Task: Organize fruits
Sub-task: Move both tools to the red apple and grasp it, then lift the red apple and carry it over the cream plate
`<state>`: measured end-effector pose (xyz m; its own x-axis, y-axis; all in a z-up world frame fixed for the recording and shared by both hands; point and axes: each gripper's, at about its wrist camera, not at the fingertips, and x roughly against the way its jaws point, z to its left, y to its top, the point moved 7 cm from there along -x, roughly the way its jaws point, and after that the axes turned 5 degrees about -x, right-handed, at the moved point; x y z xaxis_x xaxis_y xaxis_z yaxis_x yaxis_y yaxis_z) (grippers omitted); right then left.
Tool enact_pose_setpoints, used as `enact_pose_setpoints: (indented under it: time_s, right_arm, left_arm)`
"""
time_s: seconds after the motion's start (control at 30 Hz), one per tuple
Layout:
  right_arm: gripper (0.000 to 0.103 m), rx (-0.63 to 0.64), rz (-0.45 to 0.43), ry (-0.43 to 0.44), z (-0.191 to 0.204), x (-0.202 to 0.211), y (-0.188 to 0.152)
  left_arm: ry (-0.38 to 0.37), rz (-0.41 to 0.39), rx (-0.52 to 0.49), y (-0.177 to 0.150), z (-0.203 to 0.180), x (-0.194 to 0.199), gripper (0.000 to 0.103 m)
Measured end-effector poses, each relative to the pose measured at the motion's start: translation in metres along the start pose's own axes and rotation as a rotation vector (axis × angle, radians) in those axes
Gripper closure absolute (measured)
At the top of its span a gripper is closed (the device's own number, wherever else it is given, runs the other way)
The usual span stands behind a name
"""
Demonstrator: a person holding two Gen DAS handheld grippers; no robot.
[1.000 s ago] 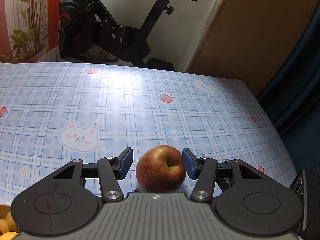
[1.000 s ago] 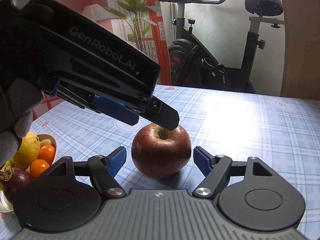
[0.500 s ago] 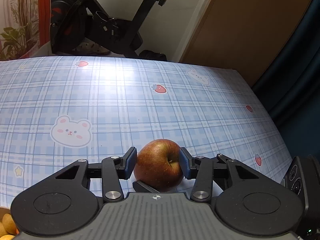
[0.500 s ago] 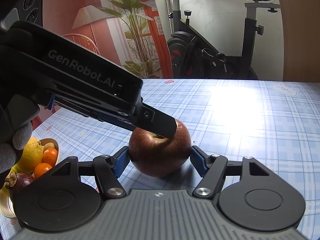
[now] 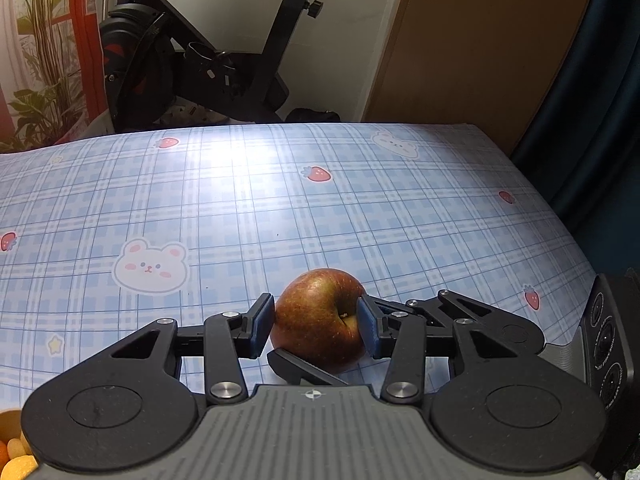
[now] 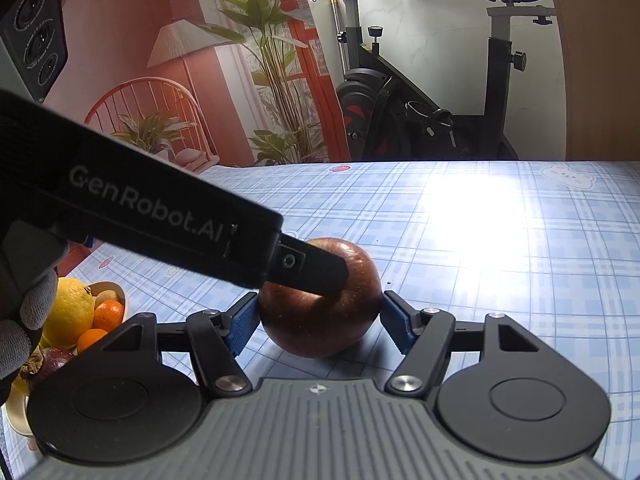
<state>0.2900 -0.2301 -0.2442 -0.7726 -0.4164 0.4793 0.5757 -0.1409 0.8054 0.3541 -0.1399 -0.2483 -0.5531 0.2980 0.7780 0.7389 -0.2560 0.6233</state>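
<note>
- Both pairs of fingers have closed in on the apple (image 5: 320,320) since one second ago, when a gap stood on each side of the fruit.
- Left gripper (image 5: 316,326): its two blue pads now press on the left and right flanks of the apple, so it grips the fruit.
- Right gripper (image 6: 318,320): its blue pads (image 6: 242,322) touch the apple on both sides also, and it grips the same fruit from another direction.
- Seen from the right wrist, the left gripper comes in from the left, and one black finger of it lies over the top of the apple near the stem hollow.
- Seen from the left wrist, a black finger of the right gripper shows just under the apple, in front of the camera body.
- Apple position: it sits between both pairs of fingers, with its underside on or very near the worktop (image 5: 280,200); I cannot tell if it is lifted.
- Left of the right fingers, at the frame edge, a bowl (image 6: 120,294) holds a lemon (image 6: 72,310), small oranges (image 6: 108,314) and a dark fruit (image 6: 52,362).
- Beyond the fingers, past the far edge of the worktop, an exercise bike (image 6: 400,108) stands.
</note>
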Motion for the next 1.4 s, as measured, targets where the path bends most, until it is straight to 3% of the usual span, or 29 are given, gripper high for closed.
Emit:
enact_pose_setpoints:
  time_s: [0.4, 0.7, 0.9, 1.13, 1.4]
  right_arm:
    - [0.036, 0.033, 0.014, 0.013, 0.006, 0.001, -0.003]
    - [0.036, 0.112, 0.019, 0.060, 0.022, 0.018, -0.022]
    - [0.036, 0.119, 0.009, 0.062, 0.028, 0.030, -0.032]
    - [0.036, 0.107, 0.015, 0.100, 0.037, 0.046, -0.036]
    - [0.036, 0.198, 0.049, 0.052, 0.065, 0.047, -0.047]
  left_arm:
    - [-0.020, 0.029, 0.114, -0.003, 0.016, 0.003, 0.055]
    - [-0.077, 0.049, 0.297, -0.036, 0.026, 0.022, 0.057]
    - [-0.057, 0.023, 0.256, -0.051, 0.016, 0.035, 0.058]
    - [-0.101, 0.055, 0.327, -0.073, 0.019, 0.052, 0.060]
    - [-0.115, 0.049, 0.368, -0.099, 0.038, 0.075, 0.062]
